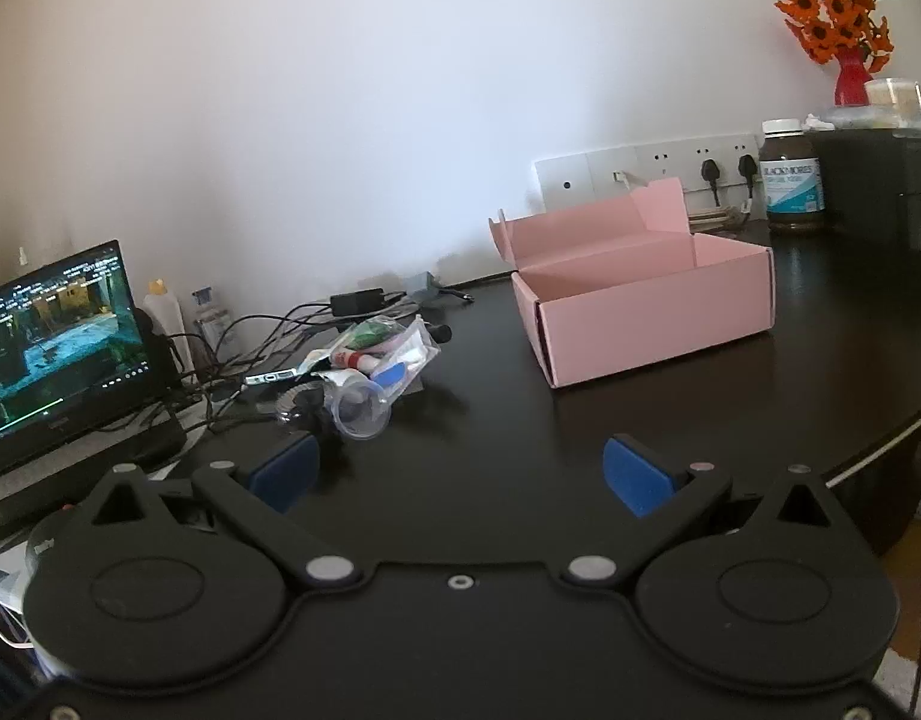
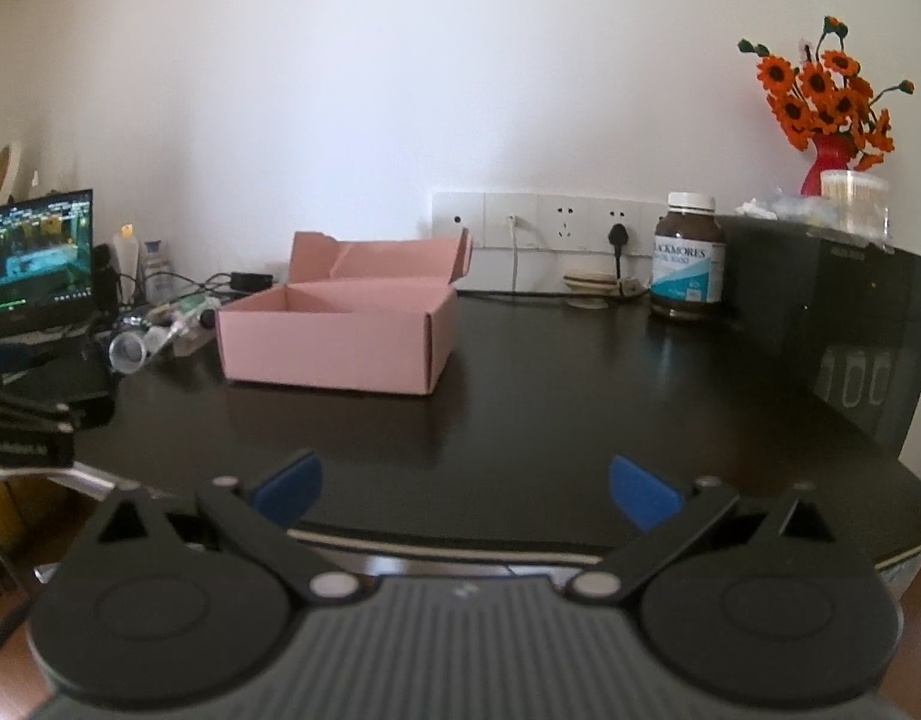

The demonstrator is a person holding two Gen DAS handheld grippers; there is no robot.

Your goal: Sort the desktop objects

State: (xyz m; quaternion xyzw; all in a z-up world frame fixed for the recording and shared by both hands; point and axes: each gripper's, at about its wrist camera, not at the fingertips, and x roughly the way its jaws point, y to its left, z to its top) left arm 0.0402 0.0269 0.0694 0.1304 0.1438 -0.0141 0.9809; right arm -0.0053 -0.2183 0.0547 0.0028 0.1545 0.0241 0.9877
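Left claw and right claw spread empty, level over desk

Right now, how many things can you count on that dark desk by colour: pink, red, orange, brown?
Pink: 1, the open pink box
Red: 1, the red vase
Orange: 1, the bunch of orange flowers
Brown: 1, the brown supplement jar
Total: 4
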